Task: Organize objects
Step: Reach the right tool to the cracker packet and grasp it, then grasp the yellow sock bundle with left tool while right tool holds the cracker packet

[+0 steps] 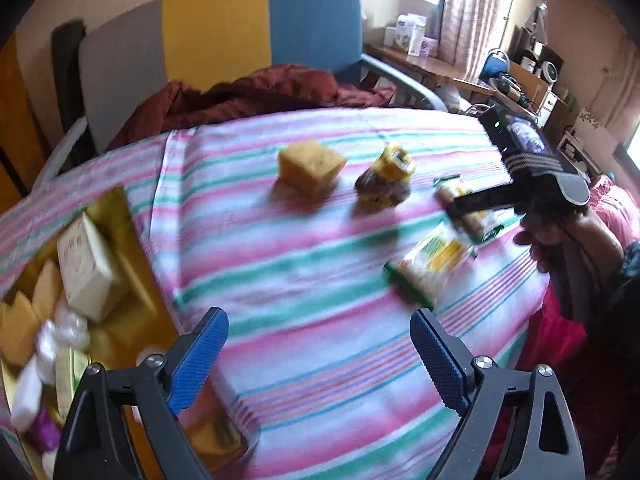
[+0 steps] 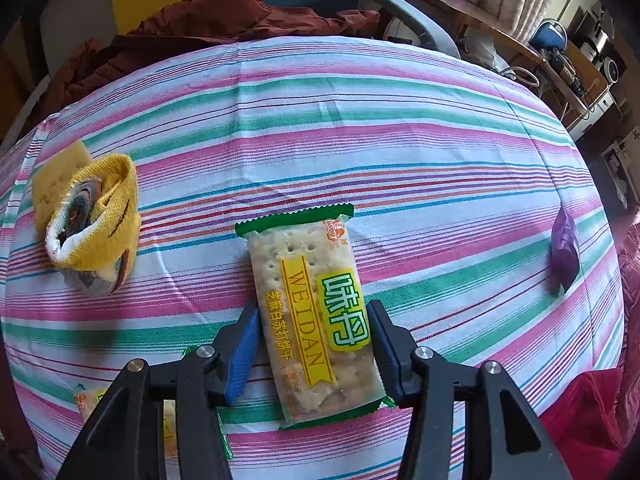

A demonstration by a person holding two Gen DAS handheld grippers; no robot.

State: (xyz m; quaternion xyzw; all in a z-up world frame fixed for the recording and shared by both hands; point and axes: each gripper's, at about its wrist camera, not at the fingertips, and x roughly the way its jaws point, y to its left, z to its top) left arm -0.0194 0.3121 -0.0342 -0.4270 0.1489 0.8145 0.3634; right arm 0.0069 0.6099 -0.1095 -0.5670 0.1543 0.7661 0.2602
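Observation:
My right gripper (image 2: 314,344) is shut on a green-edged cracker packet (image 2: 316,320), its pads pressing the packet's long sides low over the striped cloth (image 2: 360,120). The left wrist view shows that same gripper (image 1: 472,206) with the packet (image 1: 480,224) at the right. A second cracker packet (image 1: 432,268) lies beside it and is partly hidden under my finger (image 2: 92,400). A rolled yellow sock (image 2: 94,232) (image 1: 386,178) and a yellow sponge (image 1: 310,168) (image 2: 52,184) rest further left. My left gripper (image 1: 320,356) stands open over bare cloth, nothing between its blue pads.
A gold tray (image 1: 132,248) at the left holds a cream box (image 1: 90,268) and several small wrapped items. A purple packet (image 2: 564,248) lies near the right edge. A red-brown quilt (image 1: 248,92) and a headboard stand behind. A person's hand (image 1: 560,232) holds the right gripper.

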